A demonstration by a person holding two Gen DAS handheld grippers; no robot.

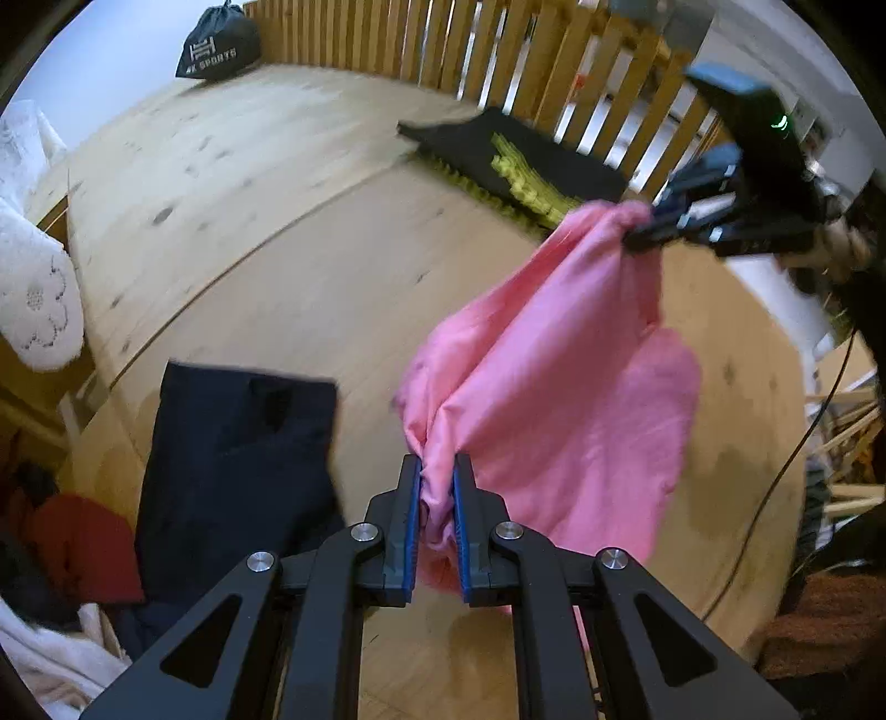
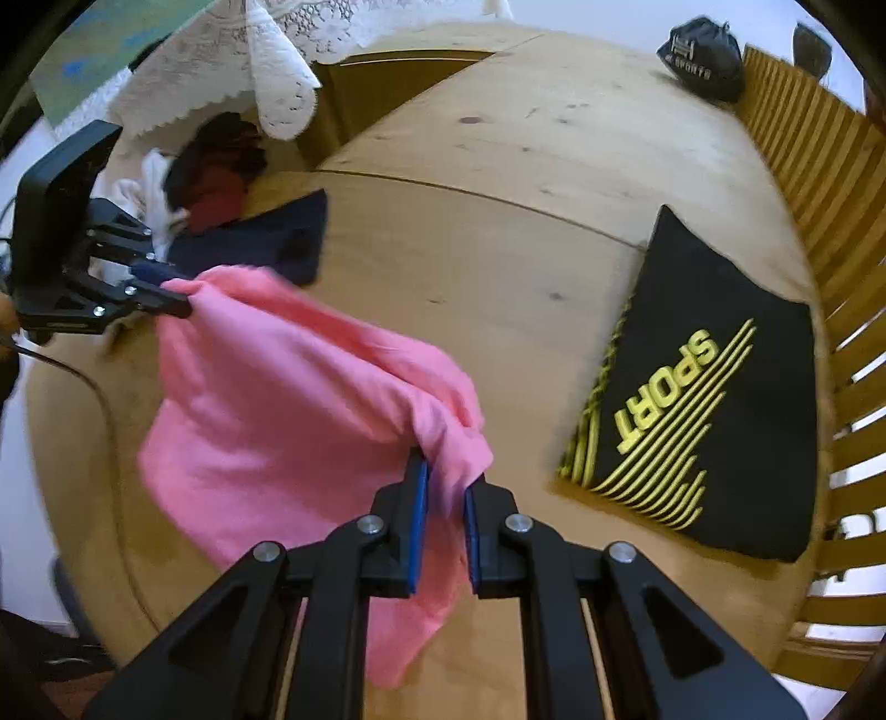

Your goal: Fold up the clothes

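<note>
Your left gripper (image 1: 437,471), nearest the lens in the left wrist view, has its blue-padded black fingers (image 1: 411,520) pressed together on a bunched edge of the pink soft fabric garment (image 1: 554,387). Pink cloth fills the narrow gap between the pads and spills out below them.

Your right gripper (image 2: 446,476) pinches a second bunched edge of the same garment between its own blue pads (image 2: 421,520). In the left wrist view, your right gripper appears at upper right with pink fabric gathered at its tips.

Garment position: it hangs between the two grippers above the round light wooden table (image 1: 277,221), sagging in loose folds. The pictures do not show clearly whether its lowest part touches the tabletop.

Other items on the table:
- Dark navy garment (image 1: 238,471), lying flat on the left in the left wrist view, beside the pink one.
- Black folded garment with yellow stripes and the word SPORT (image 2: 703,415), lying flat on the right in the right wrist view, well apart from the pink garment.
- Black drawstring bag with white lettering (image 1: 219,44), at the far edge of the table.

Beyond the table:
- Wooden slatted railing (image 1: 526,55) borders the far side.
- White lace cloth (image 2: 277,72) hangs at the opposite side.
- Heap of red, white and dark clothes (image 2: 210,177) lies below the lace cloth, near the navy garment.
</note>
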